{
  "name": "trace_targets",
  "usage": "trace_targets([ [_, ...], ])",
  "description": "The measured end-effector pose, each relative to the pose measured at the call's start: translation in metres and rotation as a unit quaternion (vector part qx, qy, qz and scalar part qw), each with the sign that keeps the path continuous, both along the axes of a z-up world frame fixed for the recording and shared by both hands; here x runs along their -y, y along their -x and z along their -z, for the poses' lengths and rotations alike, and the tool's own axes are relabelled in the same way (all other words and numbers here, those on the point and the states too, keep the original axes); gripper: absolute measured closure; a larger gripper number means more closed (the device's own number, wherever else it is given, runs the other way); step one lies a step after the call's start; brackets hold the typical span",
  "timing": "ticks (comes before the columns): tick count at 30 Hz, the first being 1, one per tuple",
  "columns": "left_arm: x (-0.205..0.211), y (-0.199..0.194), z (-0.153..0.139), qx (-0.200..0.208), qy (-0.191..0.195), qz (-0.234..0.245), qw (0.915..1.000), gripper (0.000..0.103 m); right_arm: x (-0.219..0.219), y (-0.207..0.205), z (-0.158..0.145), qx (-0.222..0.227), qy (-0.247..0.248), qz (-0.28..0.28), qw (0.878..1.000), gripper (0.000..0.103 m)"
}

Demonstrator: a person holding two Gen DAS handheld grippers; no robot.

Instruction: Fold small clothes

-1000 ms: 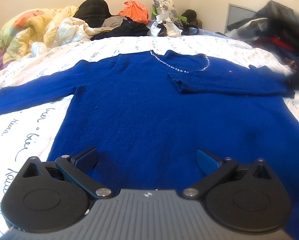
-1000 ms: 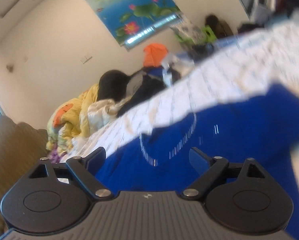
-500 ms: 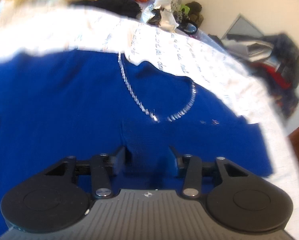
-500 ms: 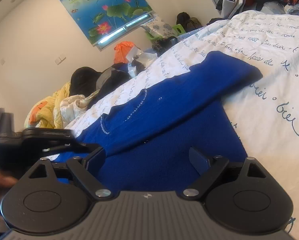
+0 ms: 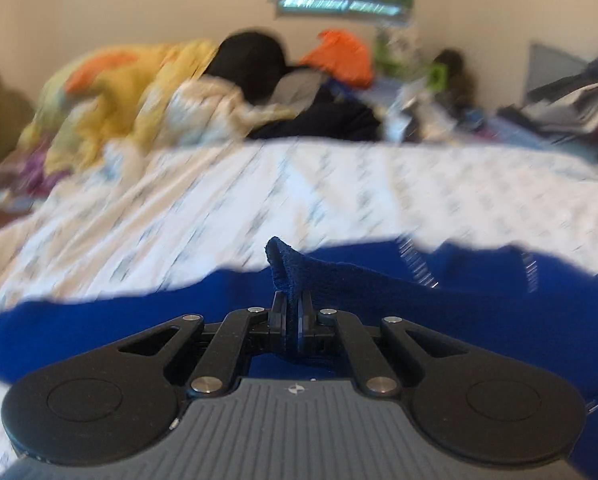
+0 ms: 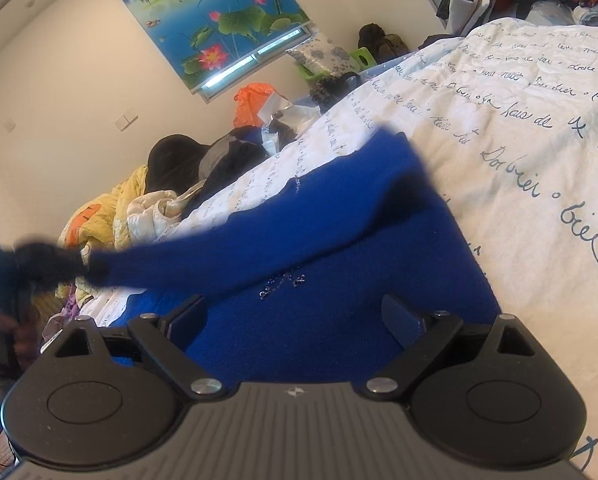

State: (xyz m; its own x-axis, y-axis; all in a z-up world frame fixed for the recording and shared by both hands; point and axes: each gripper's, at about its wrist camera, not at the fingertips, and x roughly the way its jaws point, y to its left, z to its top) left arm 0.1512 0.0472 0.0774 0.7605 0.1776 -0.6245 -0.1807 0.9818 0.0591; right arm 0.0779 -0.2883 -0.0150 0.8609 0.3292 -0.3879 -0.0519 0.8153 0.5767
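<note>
Knit wool-like cloth, printed cotton-like cloth, matt plastic.

We see the blue sweater [image 6: 339, 320] as soft, fuzzy matt knit with small glinting beads [image 6: 283, 282] at its neck; the white bedsheet [image 6: 519, 140] as smooth matt cloth printed with dark script; our left gripper [image 5: 292, 312] and right gripper [image 6: 295, 320] as matt black plastic with shiny metal rivets [image 6: 205, 385] and ribbed grey housing.

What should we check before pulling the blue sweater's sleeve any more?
1. Left gripper shut on the sleeve: ok, cloth sits between its fingers.
2. Sleeve lifted off the sweater body: ok, it hangs stretched in the right wrist view.
3. Right gripper free to help: ok, open and empty above the body.
4. Sweater body flat on the bedsheet: cannot tell, only part shows.
5. Beaded neckline not snagged: cannot tell.
</note>
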Motion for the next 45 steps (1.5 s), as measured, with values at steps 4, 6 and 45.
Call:
trace_targets([
  [4, -0.017, 0.002, 0.039, -0.048, -0.007, -0.005, 0.9988, 0.097, -0.001, 0.000, -0.001, -0.001, 0.003, -0.001, 1.000, 0.006],
  [6, -0.014, 0.008, 0.042, -0.045, -0.016, -0.008, 0.9988, 0.093, -0.002, 0.000, -0.002, -0.003, 0.010, -0.003, 1.000, 0.006],
  [45, -0.034, -0.102, 0.019, -0.024, -0.006, 0.120, 0.9925, 0.023, 0.089, -0.231, -0.028, -0.135, 0.128, -0.009, 0.983, 0.054],
])
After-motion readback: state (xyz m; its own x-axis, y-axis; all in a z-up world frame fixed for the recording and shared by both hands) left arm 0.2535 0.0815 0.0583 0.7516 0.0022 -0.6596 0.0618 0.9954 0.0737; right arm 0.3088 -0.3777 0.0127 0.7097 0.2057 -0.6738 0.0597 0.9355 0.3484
